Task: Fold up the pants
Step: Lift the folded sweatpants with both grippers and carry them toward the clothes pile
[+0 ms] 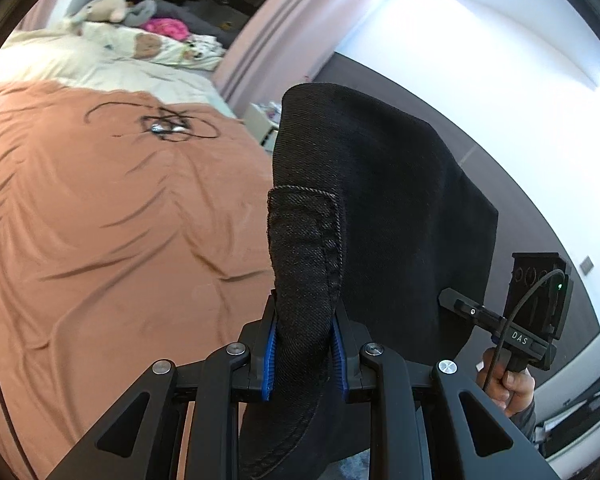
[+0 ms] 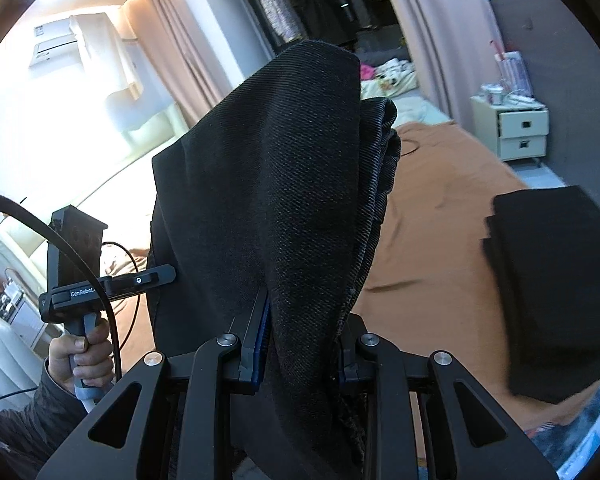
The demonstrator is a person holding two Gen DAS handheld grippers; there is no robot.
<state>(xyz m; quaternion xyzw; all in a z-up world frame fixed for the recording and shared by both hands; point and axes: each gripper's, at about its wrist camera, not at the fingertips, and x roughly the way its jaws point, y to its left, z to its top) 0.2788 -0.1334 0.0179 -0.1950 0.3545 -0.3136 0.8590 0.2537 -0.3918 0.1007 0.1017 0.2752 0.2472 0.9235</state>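
Both grippers, left gripper and right gripper, clench black pants above the open orange bed; folded dark stack at its edge.

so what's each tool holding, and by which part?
Both hold the black pants: left tool clamps a stitched hem edge, right tool a bunched fold of fabric.

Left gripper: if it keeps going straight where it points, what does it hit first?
The black pants it already grips: the left gripper is shut on them and the cloth rises ahead, blocking the line. Past them probably the grey wall; depth is unclear.
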